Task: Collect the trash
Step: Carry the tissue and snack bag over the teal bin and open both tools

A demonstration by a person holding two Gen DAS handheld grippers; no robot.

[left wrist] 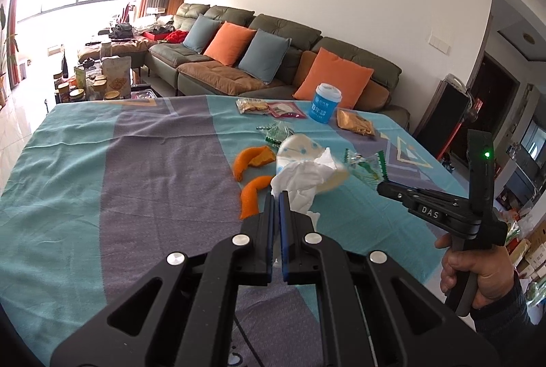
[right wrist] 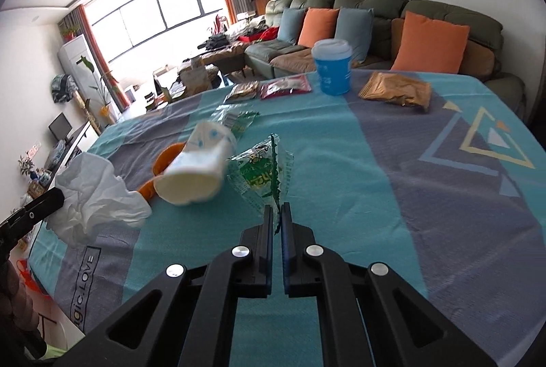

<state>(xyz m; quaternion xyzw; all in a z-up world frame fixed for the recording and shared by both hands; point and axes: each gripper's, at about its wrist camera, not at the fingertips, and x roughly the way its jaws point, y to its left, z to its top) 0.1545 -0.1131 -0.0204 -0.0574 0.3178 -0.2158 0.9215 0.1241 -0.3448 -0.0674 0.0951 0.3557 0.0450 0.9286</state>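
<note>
Left gripper (left wrist: 277, 196) pinches a crumpled tissue (left wrist: 300, 179); right gripper (right wrist: 277, 208) pinches a green wrapper (right wrist: 261, 174) by its near edge, above the table (right wrist: 375, 196). Both items light, limp; wrapper slippery.

The white paper cup (right wrist: 196, 167) is rendered as a motion blur in both wrist views. The lettering on the green wrapper (right wrist: 261, 176) cannot be read. The worktop (right wrist: 392, 196) is cut off by the right wrist view's lower edge.
</note>
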